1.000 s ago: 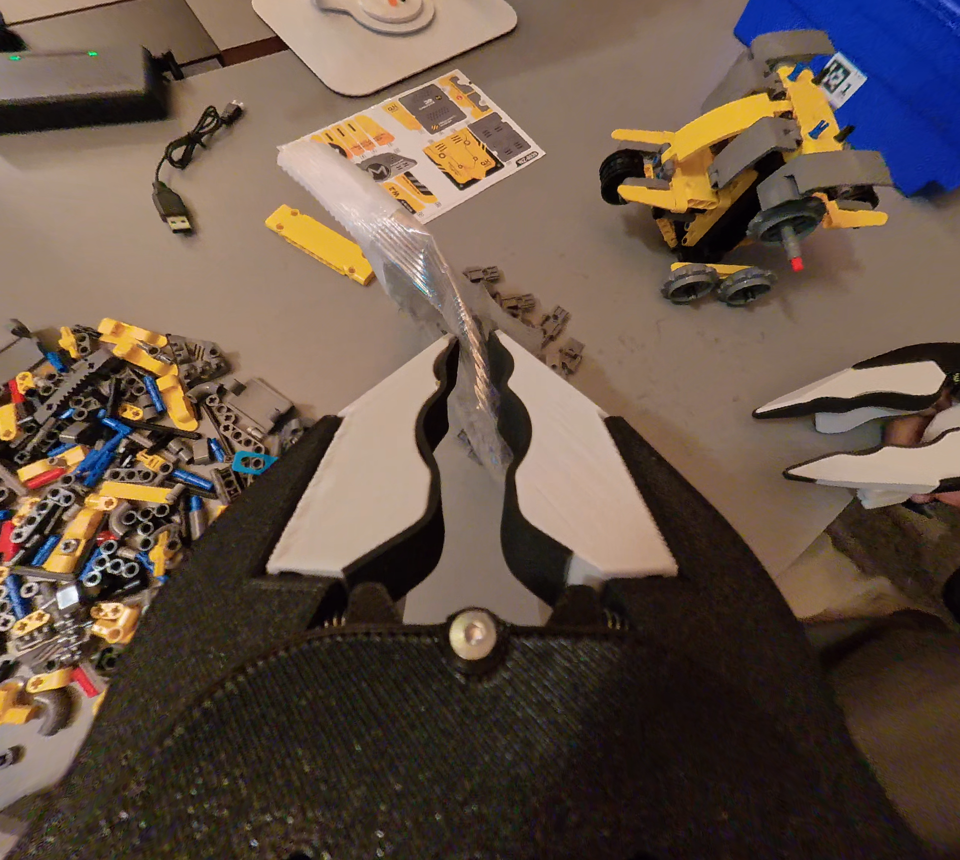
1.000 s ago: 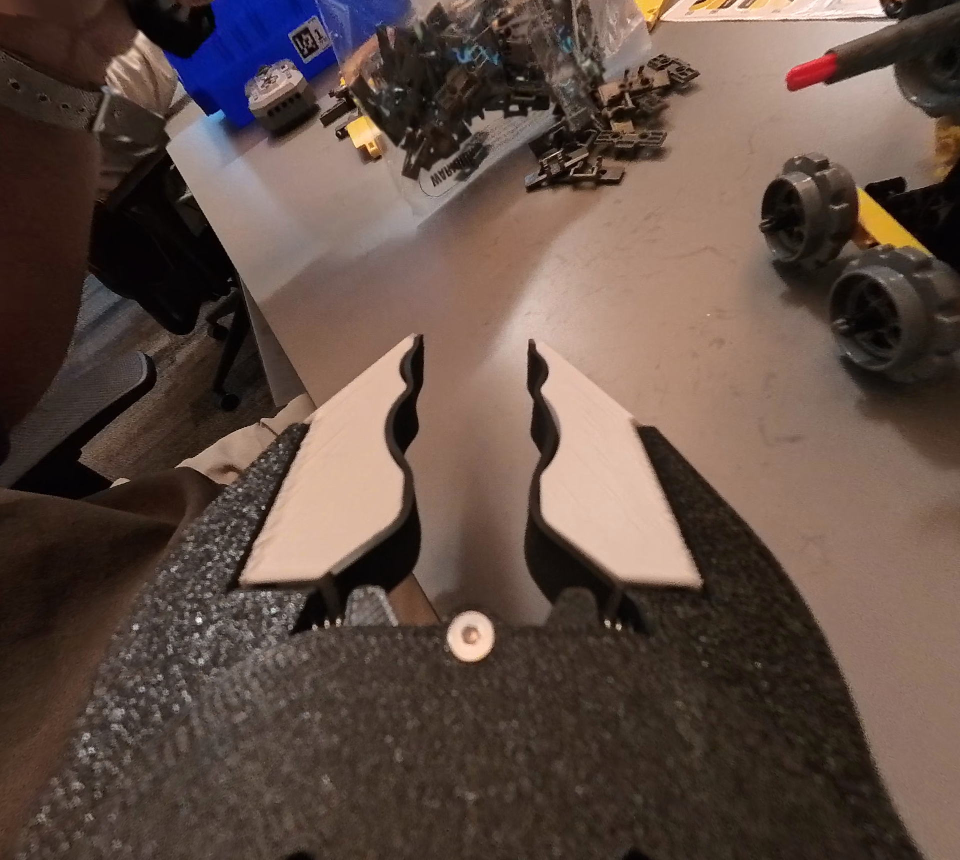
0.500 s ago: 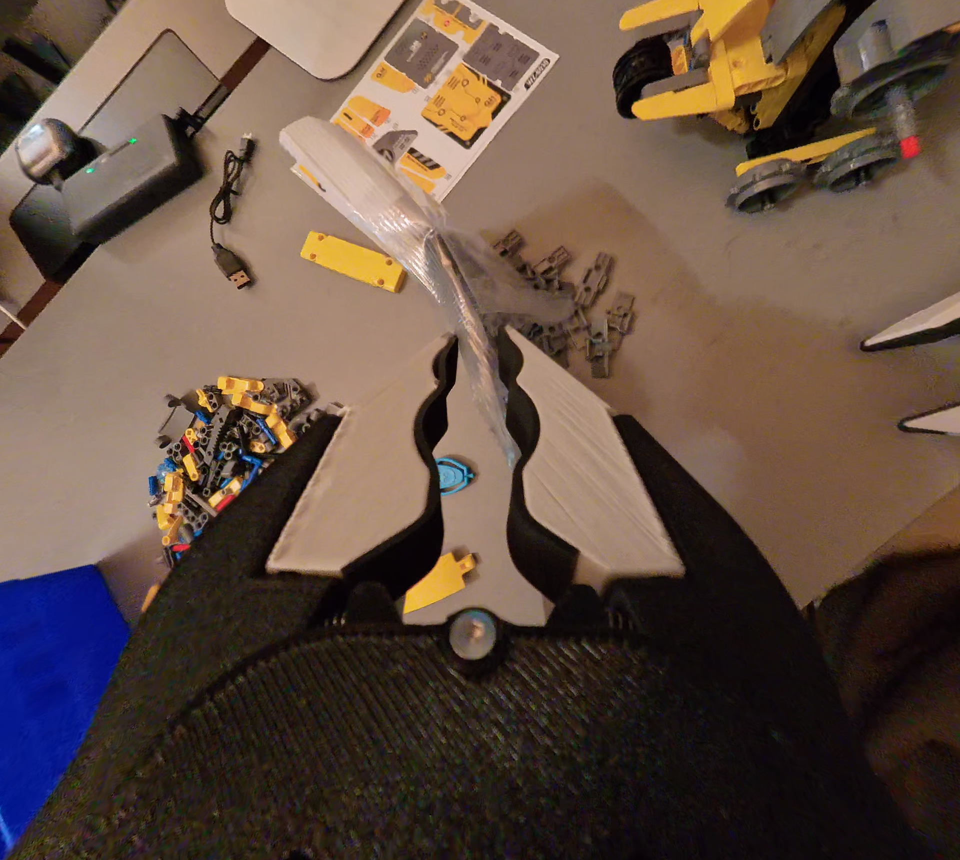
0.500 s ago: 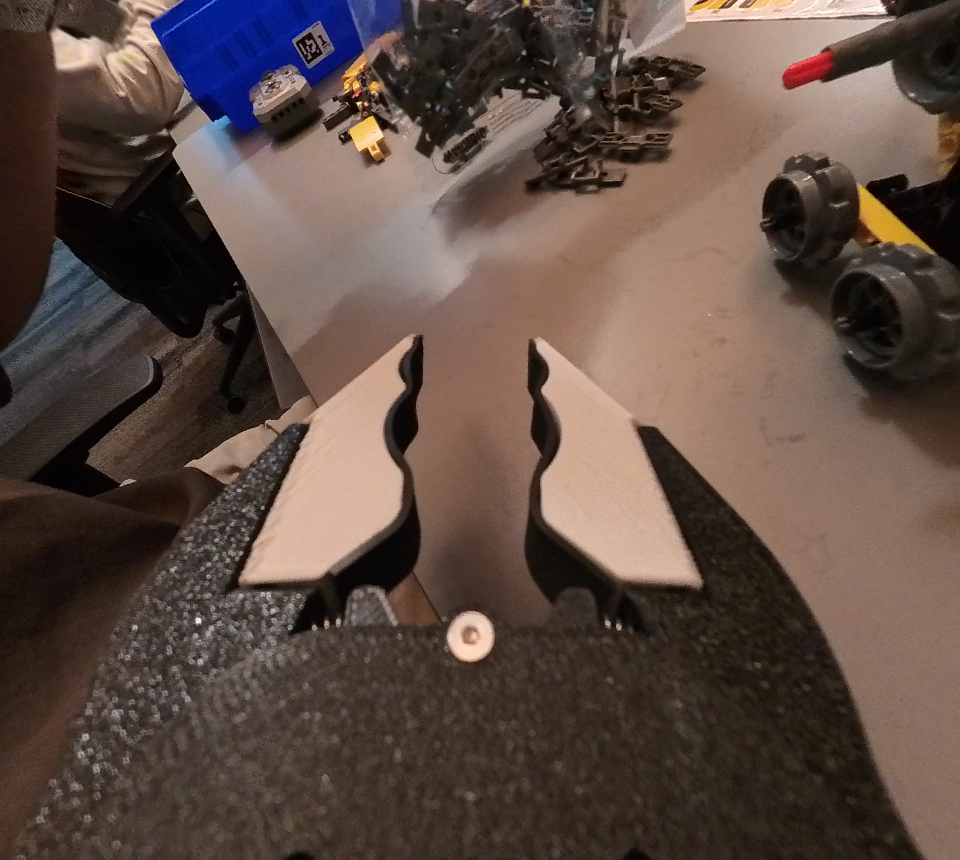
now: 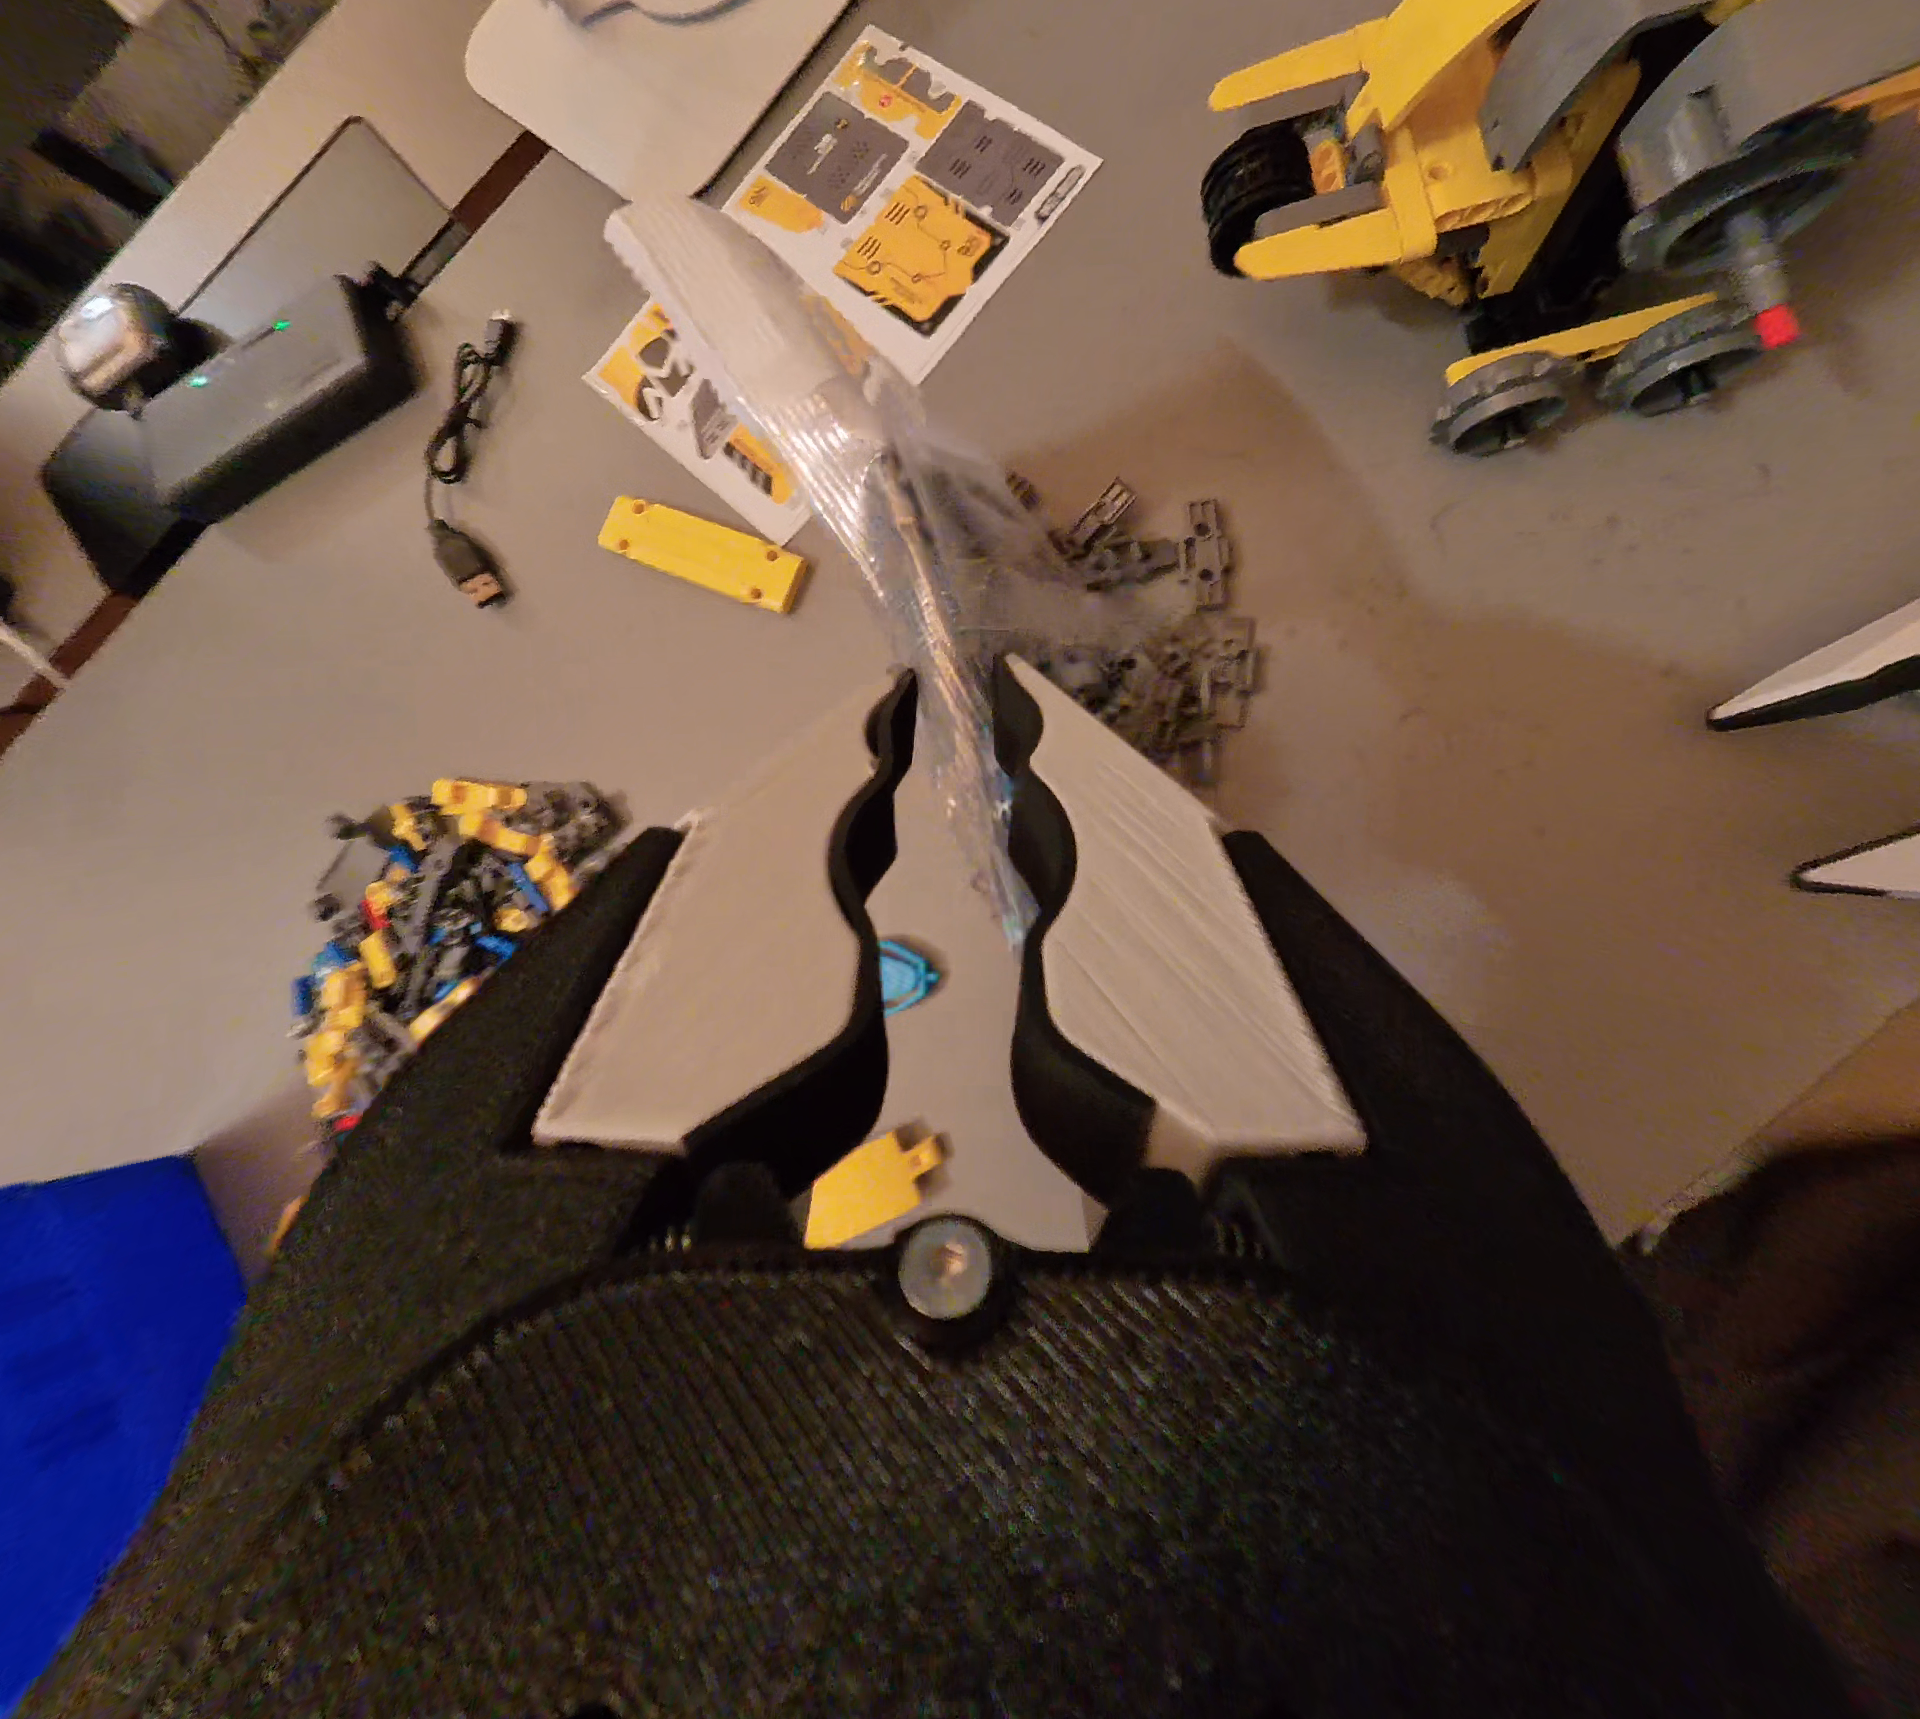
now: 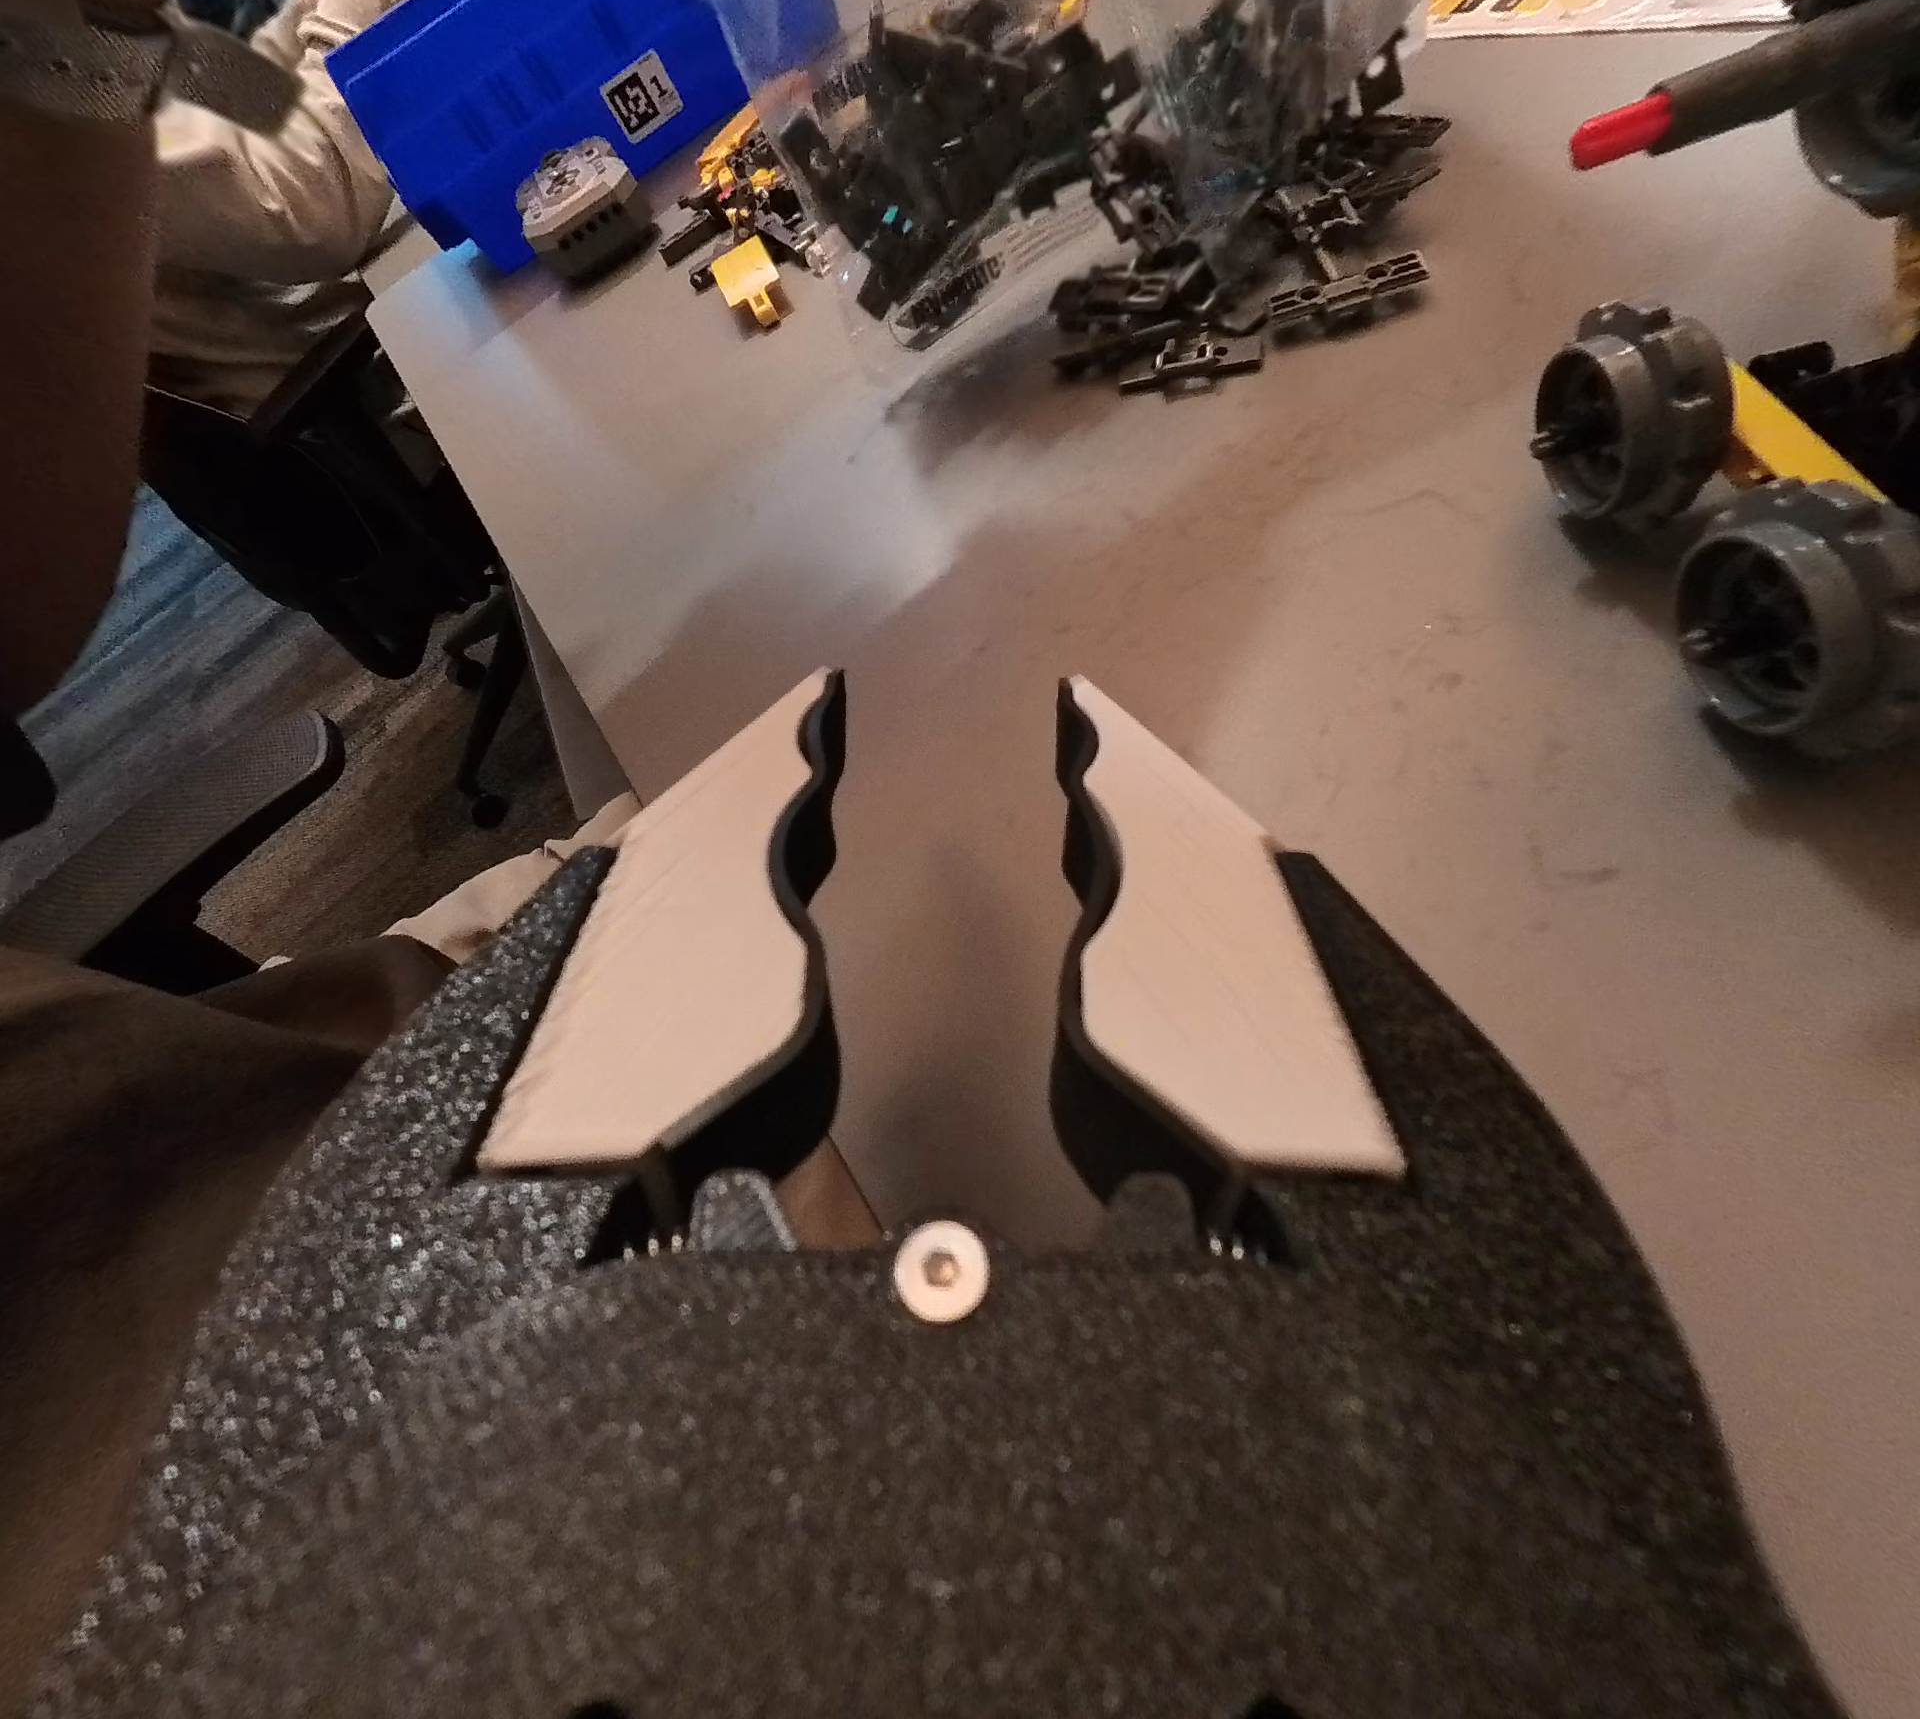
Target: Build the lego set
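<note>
Left wrist view shows the left claw [image 5: 956, 682] clamped on a clear plastic bag [image 5: 831, 433], held above the pile of grey links [image 5: 1153, 620] on the bench [image 5: 1455, 630]. Bag's long axis runs straight ahead from the tips. Right claw [image 6: 945, 703], jaws apart and empty, sits nearer the bench edge, well short of that pile.
</note>
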A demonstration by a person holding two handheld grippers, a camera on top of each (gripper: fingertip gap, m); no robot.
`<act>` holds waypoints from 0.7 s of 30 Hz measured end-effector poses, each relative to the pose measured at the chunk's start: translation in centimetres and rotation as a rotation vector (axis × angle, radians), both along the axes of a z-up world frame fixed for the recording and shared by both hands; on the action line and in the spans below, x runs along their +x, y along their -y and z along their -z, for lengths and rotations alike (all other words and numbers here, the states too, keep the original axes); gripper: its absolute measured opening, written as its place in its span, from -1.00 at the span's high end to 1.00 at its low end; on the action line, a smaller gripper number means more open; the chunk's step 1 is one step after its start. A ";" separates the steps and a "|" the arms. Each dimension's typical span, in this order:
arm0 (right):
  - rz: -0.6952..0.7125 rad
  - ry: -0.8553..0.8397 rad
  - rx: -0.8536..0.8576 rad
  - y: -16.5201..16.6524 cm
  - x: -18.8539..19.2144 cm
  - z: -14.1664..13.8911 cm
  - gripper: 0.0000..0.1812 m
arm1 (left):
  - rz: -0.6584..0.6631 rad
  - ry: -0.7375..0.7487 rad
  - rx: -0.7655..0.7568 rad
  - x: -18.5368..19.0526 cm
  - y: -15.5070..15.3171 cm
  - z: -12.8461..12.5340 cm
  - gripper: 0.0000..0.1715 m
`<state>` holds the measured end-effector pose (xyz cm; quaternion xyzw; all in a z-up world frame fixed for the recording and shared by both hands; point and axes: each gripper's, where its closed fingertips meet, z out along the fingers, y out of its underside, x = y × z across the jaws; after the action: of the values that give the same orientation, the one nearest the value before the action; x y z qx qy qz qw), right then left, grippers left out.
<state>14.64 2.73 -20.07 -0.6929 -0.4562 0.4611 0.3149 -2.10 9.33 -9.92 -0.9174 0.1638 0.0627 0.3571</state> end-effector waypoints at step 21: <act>-0.004 -0.008 -0.011 0.0 0.0 -0.1 0.56 | 0.016 -0.087 -0.025 1.5 -0.6 0.1 0.97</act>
<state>14.67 2.68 -20.00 -0.6918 -0.4540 0.4668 0.3120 -0.62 9.94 -10.04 -0.9170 0.1870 0.0975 0.3385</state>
